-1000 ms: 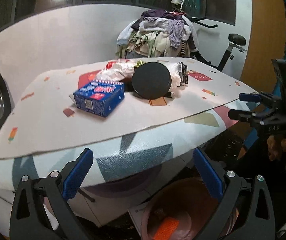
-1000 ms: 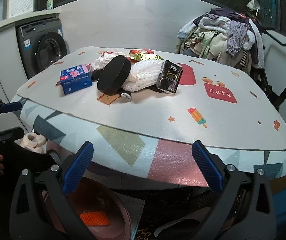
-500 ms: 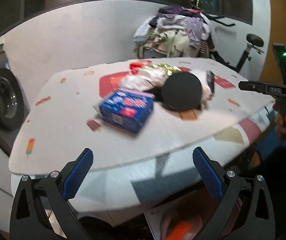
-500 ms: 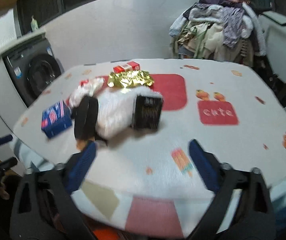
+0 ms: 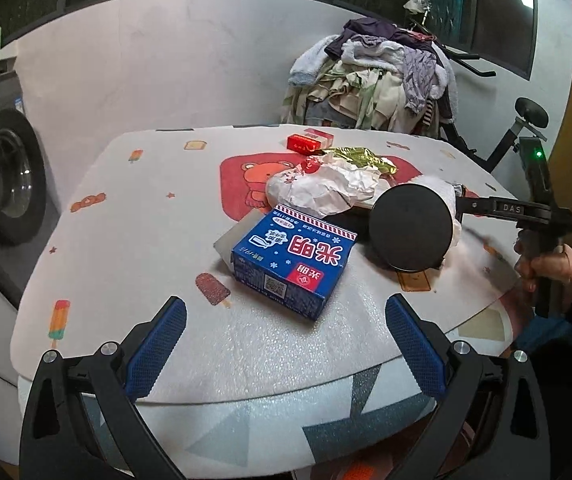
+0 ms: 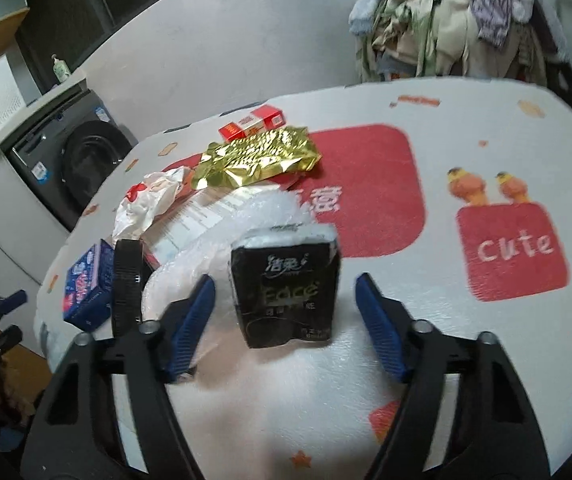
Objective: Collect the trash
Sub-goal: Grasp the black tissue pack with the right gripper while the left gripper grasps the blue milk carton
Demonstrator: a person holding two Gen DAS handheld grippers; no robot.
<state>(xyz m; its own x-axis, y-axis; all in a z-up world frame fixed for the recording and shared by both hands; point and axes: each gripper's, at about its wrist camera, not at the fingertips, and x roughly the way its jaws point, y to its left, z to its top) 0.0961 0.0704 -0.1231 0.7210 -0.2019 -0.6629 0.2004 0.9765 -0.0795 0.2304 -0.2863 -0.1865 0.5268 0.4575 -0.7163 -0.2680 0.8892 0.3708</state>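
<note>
Trash lies mid-table on the patterned table cover (image 5: 134, 216). In the left wrist view, a blue carton (image 5: 293, 260) sits just ahead of my left gripper (image 5: 286, 328), which is open and empty. Beside it are a black round disc (image 5: 409, 232), crumpled white paper (image 5: 325, 188), a gold wrapper (image 5: 361, 158) and a red box (image 5: 305, 142). In the right wrist view, a black tissue pack (image 6: 286, 284) stands between the closing jaws of my right gripper (image 6: 284, 300), with a gap on each side. White bubble wrap (image 6: 238, 232) lies behind it.
A washing machine (image 5: 2, 176) stands left of the table. A heap of clothes (image 5: 373, 76) rests on an exercise bike (image 5: 525, 120) behind the far edge. A hand (image 5: 545, 268) holds the right gripper at the table's right edge.
Both grippers moved forward from below the table's edge to over its top. The right one now straddles the black tissue pack with narrower jaws. The left came close to the blue carton.
</note>
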